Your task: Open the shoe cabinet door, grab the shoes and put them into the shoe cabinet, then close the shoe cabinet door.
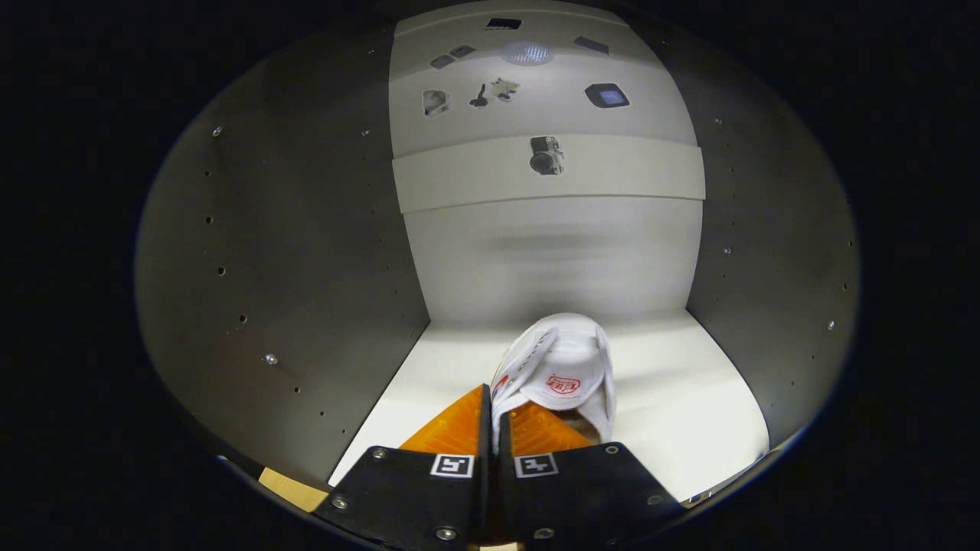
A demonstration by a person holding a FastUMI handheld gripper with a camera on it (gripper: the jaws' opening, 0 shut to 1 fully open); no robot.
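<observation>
Fingers first: I count two of them, drawn almost together and clamped on the near edge of one white shoe; the thin white side of the shoe's opening runs down the narrow gap between them, so both press on it; I cannot make out how far the pads reach along that edge.

That single shoe sits inside the shoe cabinet, on its pale floor, just ahead of the fingers and a little right of them; its toe points toward the far back panel, and a red mark shows on the insole near the heel; whether the sole is resting fully on the floor or lifted slightly I cannot tell. I see one shoe only in my feed.

I count two side walls; the left wall is darker and dotted with a column of small holes and a few metal pegs; the right wall carries a similar scatter of holes. Between them, higher up and farther away, one pale shelf edge crosses from wall to wall; above it the back surface continues, lit by one soft bright spot.

On that upper surface and the shelf edge I make out several small dark stickers or pictures, roughly nine, too small to identify with confidence.

At the near left, beside the fingers, one small tan corner shows below the cabinet floor.
</observation>
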